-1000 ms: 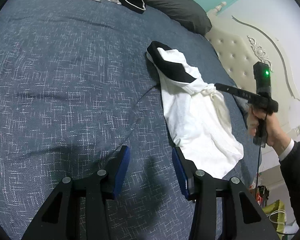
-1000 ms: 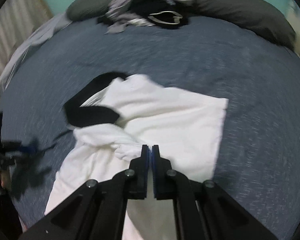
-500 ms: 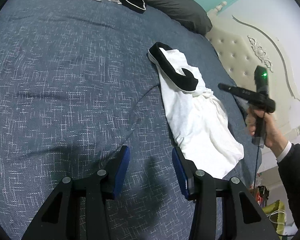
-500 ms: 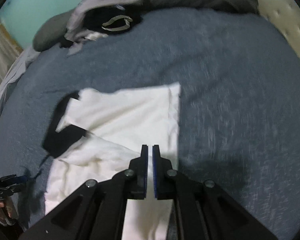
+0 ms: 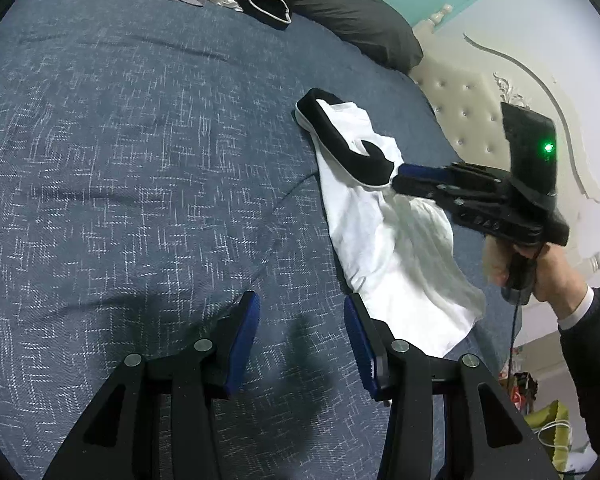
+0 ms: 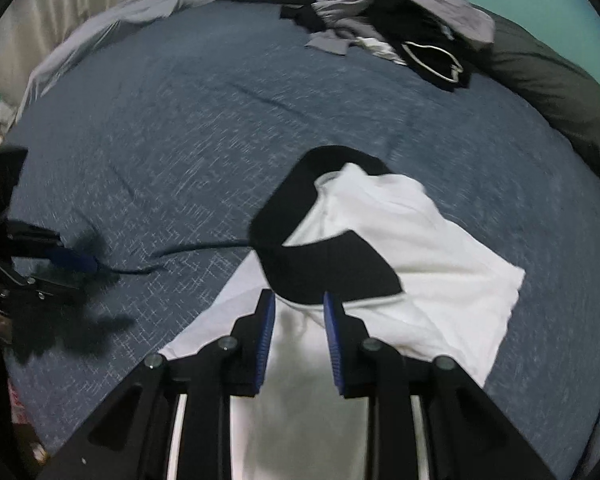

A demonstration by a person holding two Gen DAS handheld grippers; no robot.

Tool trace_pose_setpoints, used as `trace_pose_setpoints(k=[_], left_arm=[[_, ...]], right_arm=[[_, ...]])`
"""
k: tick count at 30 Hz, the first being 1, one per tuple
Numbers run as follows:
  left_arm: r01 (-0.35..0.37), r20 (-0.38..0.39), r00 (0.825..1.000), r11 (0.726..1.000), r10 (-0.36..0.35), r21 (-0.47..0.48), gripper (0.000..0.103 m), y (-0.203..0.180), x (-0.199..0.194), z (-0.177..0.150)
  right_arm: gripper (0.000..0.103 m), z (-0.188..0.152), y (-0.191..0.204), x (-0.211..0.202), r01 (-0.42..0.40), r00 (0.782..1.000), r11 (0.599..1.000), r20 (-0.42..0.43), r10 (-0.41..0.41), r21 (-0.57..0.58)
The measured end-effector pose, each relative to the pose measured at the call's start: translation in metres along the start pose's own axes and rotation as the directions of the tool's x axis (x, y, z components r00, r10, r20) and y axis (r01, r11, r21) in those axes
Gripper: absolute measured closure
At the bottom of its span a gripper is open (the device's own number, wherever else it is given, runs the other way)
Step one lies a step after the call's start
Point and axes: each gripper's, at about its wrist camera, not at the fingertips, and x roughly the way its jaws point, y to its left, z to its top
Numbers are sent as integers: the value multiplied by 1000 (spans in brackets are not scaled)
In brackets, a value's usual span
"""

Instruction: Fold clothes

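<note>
No brand, label or writing can be read on anything in either view.

The white T-shirt with a black collar and black sleeve band [image 5: 384, 240] lies partly folded on the dark blue woven bedspread [image 5: 140, 160], its collar end towards the dark grey pillows [image 5: 356, 20] at the head of the bed. Beyond the shirt, against those pillows, sits a heap of grey and black clothes [image 6: 404, 36]. A cream tufted headboard [image 5: 456, 108] stands behind the shirt in the left wrist view, and pale curtains [image 6: 60, 4] hang far from the shirt past the bed's other side.

The left gripper [image 5: 300, 320] hovers over bare bedspread just beside the shirt's hem corner, its blue-padded jaws moderately apart with nothing between them. The right gripper [image 6: 298, 320], held in the person's right hand [image 5: 540, 268], points down over the shirt near the black sleeve band; its jaws are opening, a narrow gap with only loose white cloth seen beneath, none of it pinched.
</note>
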Motion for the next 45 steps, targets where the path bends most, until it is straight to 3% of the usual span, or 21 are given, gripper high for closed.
trace_pose_setpoints(k=[6,21,22,23,29,34,39,45], left_arm=[[1,9,1000,1000,0,-8,55,1,-4,1],[1,10,1000,1000,-1,-10,55,1,-3,3],[1,10,1000,1000,0,-10,55,1,-3,3],[0,10,1000,1000,0,-11,55,1,-3,3],[-1,9,1000,1000,1,-13,55,2,-2,2],[-4,6,1000,1000,4,-15,55,4,-1,1],[-5,-5,1000,1000,5,-18,55,6,2,0],[-5,-14,1000,1000,4,-19,55,7,5,-1]], right_arm=[[78,11,14,25,94,995,994,-21,-96,-60],[78,3,35,40,205,978,963,-6,-210,-174],[84,3,35,39,214,976,959,5,-216,-185],[91,4,32,36,208,978,963,20,-208,-172],[93,17,-14,6,132,986,991,96,-133,21],[93,31,-69,-16,31,984,973,161,-69,228],[93,43,-116,-6,-33,986,933,162,-27,357],[93,50,-138,35,-60,997,916,77,32,398]])
